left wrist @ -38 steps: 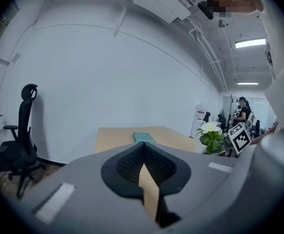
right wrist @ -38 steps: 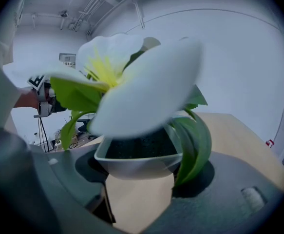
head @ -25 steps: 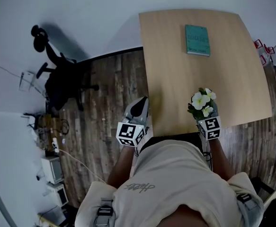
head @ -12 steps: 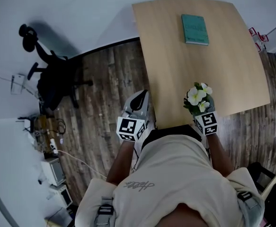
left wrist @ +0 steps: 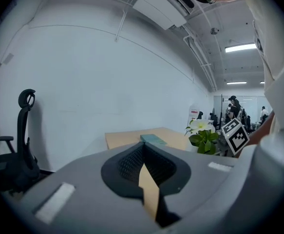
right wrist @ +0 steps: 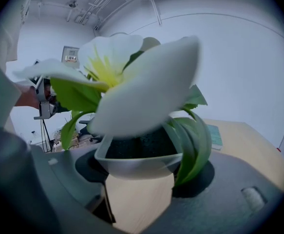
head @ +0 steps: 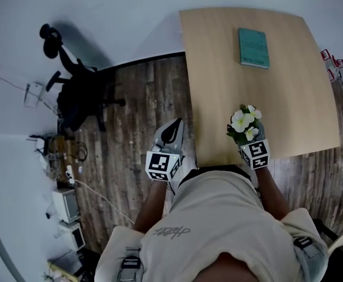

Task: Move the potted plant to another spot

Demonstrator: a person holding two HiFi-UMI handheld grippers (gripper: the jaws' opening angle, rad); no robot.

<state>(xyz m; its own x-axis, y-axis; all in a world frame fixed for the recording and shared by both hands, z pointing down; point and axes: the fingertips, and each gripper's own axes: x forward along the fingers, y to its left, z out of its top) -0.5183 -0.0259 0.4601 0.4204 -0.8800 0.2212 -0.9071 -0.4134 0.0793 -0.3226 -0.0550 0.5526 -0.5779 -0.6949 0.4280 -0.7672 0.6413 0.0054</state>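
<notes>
The potted plant [head: 243, 124] has white flowers and green leaves in a small white pot [right wrist: 139, 165]. My right gripper [head: 250, 141] is shut on that pot, holding it over the near part of the wooden table [head: 230, 69]. In the right gripper view the big flower [right wrist: 132, 82] fills the frame above the jaws. My left gripper [head: 171, 133] is shut and empty, just off the table's left near corner. The left gripper view shows its jaws [left wrist: 144, 167] together and the plant [left wrist: 203, 133] off to the right.
A teal book [head: 253, 48] lies at the far side of the table. A black office chair [head: 77, 96] stands on the wood floor to the left, near the white wall. Boxes and cables [head: 65, 204] sit along the lower left.
The right gripper has carried the plant a little leftward over the table. The left gripper has shifted slightly too and stays shut.
</notes>
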